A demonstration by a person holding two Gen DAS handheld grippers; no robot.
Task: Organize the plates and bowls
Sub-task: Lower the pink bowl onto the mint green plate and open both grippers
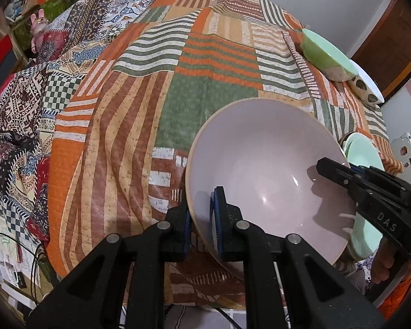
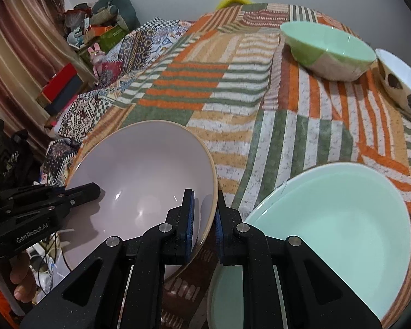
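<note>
A large pale pink bowl (image 1: 263,164) is held tilted above the patchwork cloth by both grippers. My left gripper (image 1: 201,219) is shut on its near left rim. My right gripper (image 2: 204,216) is shut on the opposite rim of the pink bowl (image 2: 139,170); it also shows in the left wrist view (image 1: 331,170). Mint green plates (image 2: 337,219) are stacked just right of the pink bowl. A green bowl (image 2: 328,52) and a white spotted bowl (image 2: 402,87) sit at the far right.
The patchwork cloth (image 1: 150,96) covers the table. A second patterned cloth (image 1: 22,126) hangs over the left edge. Boxes and toys (image 2: 96,41) crowd the far left by a curtain. Cables and papers (image 1: 11,260) lie on the floor below.
</note>
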